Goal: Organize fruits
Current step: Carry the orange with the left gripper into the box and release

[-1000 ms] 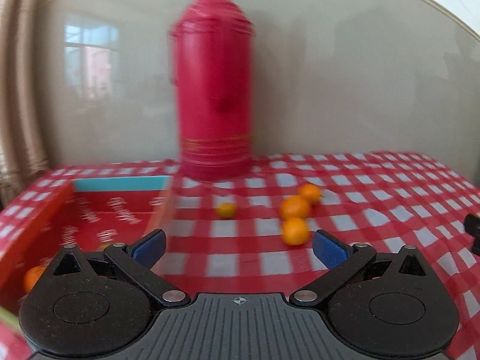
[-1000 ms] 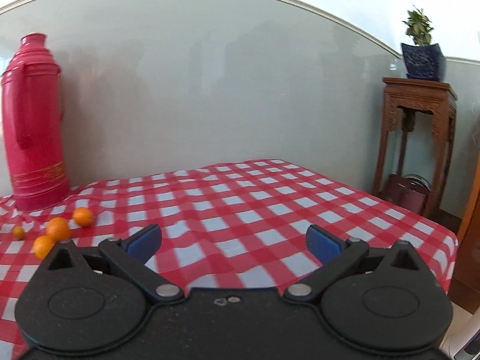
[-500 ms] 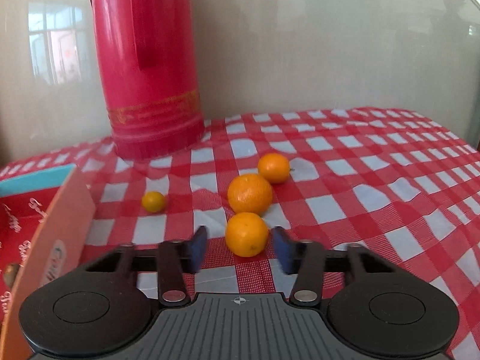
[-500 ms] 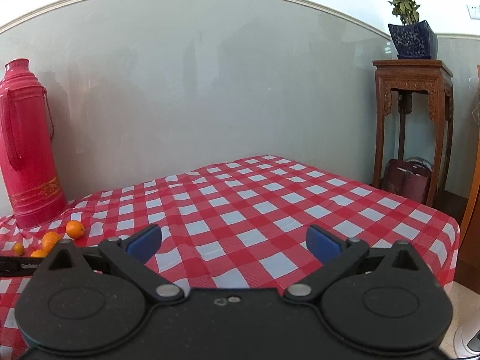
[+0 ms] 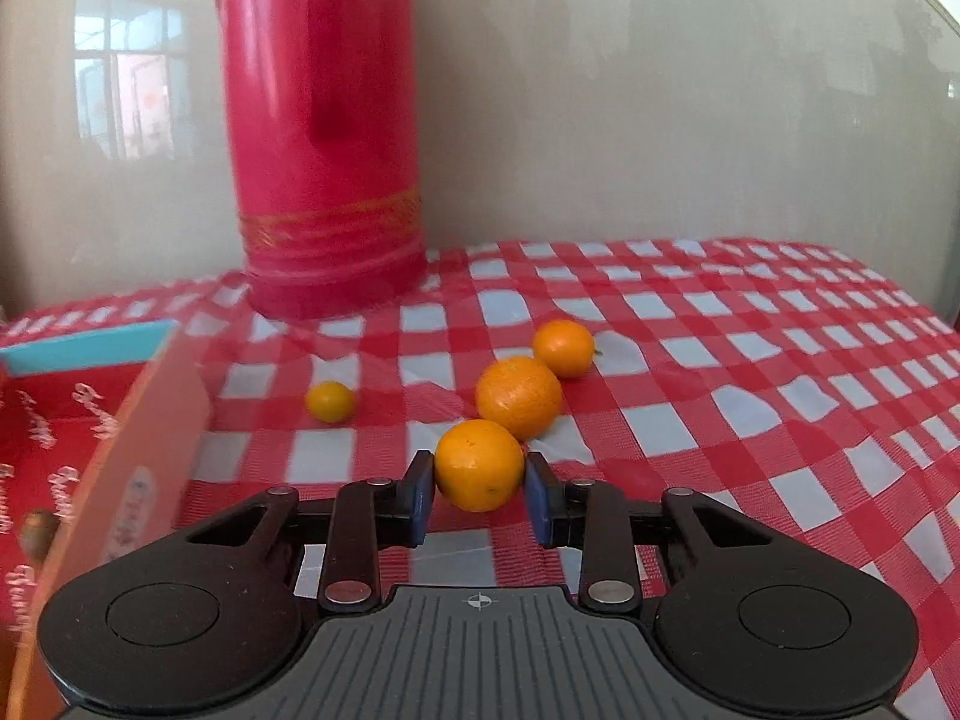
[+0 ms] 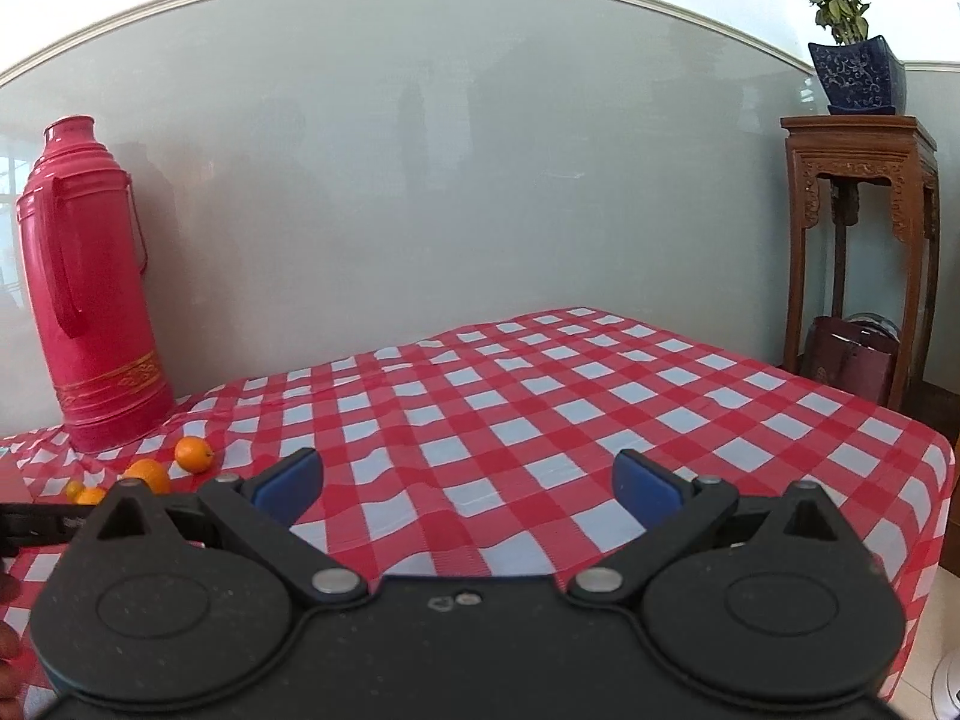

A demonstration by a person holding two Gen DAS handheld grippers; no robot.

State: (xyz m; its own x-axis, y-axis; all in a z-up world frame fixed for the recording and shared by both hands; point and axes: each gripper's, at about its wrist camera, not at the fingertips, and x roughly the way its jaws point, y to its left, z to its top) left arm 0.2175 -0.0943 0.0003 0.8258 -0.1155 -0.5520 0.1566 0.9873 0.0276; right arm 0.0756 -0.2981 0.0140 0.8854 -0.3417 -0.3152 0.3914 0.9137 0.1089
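A: What is taking up most of the scene?

B: A table under a red-and-white checked tablecloth (image 6: 540,420) is filling both views, running back to a pale wall. A tall red thermos flask (image 5: 324,138) is standing upright at the back of the cloth, near the wall. At the left edge of the left wrist view, an open red cardboard box (image 5: 138,450) with printed lettering is sitting on the cloth.

A: And beyond the table?

B: In the right wrist view a carved wooden stand (image 6: 861,240) is standing against the wall, carrying a dark blue pot with a green plant (image 6: 855,72).

A: What is each gripper doing?

B: The left gripper (image 5: 479,495) is clamping its blue pads on the nearest orange (image 5: 479,464), one pad pressing each side. The right gripper (image 6: 468,480) is hanging over bare cloth with its jaws spread wide and nothing between them.

A: Where is the rest of the fruit lying?

B: A larger orange (image 5: 519,397) is lying just behind the gripped one, looking as if it is touching it. A smaller orange (image 5: 564,348) is sitting just beyond that. A tiny yellow-orange fruit (image 5: 329,401) is lying apart to the left, between the oranges and the box
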